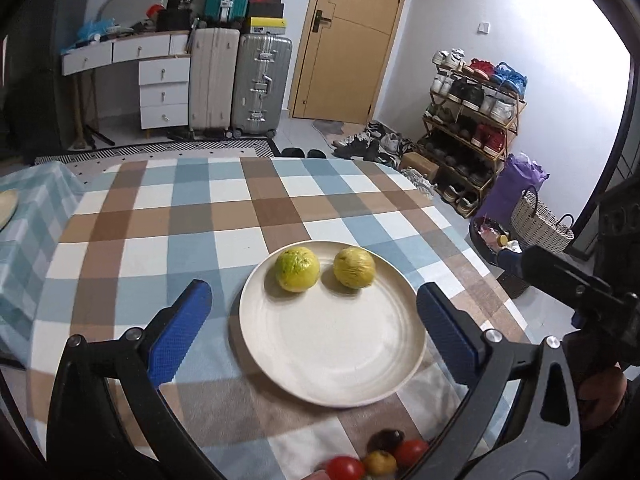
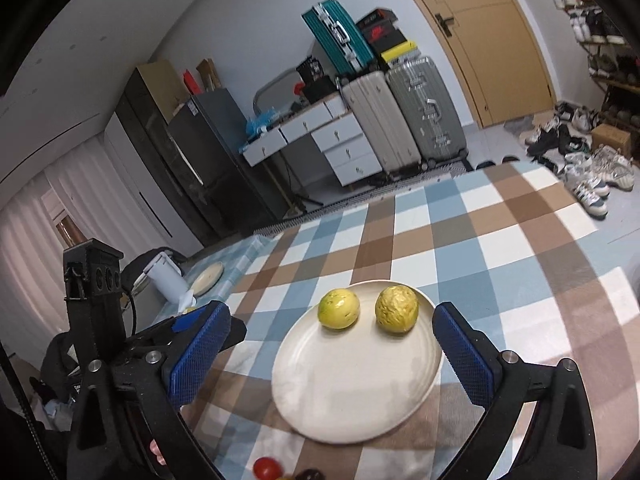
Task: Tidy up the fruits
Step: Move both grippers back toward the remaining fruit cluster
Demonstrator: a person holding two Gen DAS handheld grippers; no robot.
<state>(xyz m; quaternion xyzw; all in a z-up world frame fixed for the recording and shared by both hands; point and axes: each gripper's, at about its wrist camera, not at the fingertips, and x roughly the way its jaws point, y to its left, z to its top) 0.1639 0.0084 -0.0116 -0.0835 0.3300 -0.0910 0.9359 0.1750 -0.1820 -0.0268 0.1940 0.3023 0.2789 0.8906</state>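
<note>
Near the plate [image 1: 264,344], both grippers [image 1: 314,334] [image 2: 330,354] spread, empty; better lower slowly over one small fruit [image 1: 345,468], then clench gently.

A round cream plate [image 1: 340,352] is seen lying flat on the checked cloth of the bench [image 1: 160,216]. Two yellow-green round fruits are set side by side on its far half, slightly apart: a greener, mottled one [image 1: 297,269] and a yellower, wrinkled one [image 1: 354,268]. Nearer the front edge, small red [image 1: 345,468], yellow [image 1: 380,463] and dark fruits [image 1: 386,440] are clustered on the cloth.
</note>
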